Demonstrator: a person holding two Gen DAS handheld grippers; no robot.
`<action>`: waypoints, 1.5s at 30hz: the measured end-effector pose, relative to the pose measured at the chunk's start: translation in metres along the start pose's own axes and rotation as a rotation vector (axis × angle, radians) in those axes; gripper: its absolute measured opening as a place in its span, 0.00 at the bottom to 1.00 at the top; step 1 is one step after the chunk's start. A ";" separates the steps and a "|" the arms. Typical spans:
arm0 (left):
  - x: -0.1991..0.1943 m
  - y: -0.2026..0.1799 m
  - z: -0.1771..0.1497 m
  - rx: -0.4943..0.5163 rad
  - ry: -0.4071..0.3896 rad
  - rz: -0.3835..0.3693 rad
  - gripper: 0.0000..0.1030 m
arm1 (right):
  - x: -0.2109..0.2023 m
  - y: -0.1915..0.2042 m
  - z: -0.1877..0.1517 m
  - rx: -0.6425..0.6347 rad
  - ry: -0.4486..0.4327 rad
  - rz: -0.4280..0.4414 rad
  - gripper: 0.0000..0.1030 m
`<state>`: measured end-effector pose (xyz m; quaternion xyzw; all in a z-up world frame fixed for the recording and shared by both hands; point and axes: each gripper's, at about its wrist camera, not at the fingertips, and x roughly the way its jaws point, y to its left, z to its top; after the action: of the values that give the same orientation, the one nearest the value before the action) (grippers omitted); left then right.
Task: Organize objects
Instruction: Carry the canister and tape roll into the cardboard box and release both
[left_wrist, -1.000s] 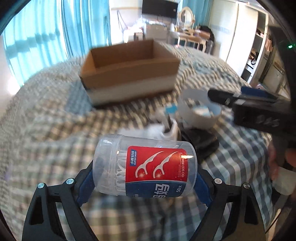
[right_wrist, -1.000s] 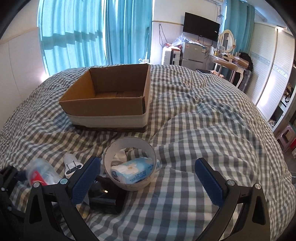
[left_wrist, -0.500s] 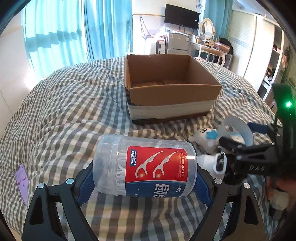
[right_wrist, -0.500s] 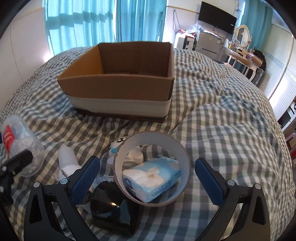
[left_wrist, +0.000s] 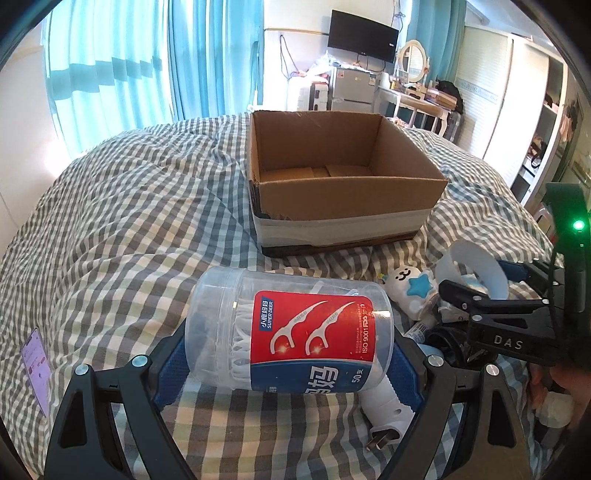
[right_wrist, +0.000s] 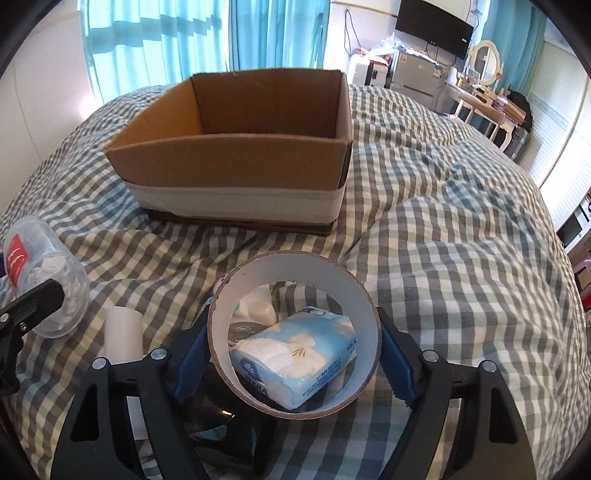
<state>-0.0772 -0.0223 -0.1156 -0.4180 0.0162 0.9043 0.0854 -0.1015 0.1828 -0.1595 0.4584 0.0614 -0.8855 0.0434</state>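
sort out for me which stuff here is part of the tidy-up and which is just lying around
Job:
cardboard box
floss pick jar in the left gripper
tape roll, right gripper closing on it
tissue pack
star toy
white plug

Lying about:
phone
checked quilt

Black-framed left tongs (left_wrist: 288, 347), blue pads, silver screws, right tongs (right_wrist: 293, 363) alike, "DAS" lettering, green light
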 end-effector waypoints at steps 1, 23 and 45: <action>-0.002 0.000 0.000 -0.001 -0.003 0.003 0.88 | -0.005 0.001 0.000 -0.003 -0.014 -0.005 0.78; -0.077 0.003 0.123 0.033 -0.199 0.005 0.88 | -0.138 0.008 0.083 -0.098 -0.342 0.010 0.78; 0.098 0.019 0.233 0.089 -0.092 0.000 0.88 | 0.004 -0.019 0.262 -0.051 -0.272 0.125 0.78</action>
<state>-0.3181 -0.0038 -0.0393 -0.3717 0.0524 0.9209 0.1047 -0.3178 0.1628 -0.0109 0.3359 0.0487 -0.9332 0.1180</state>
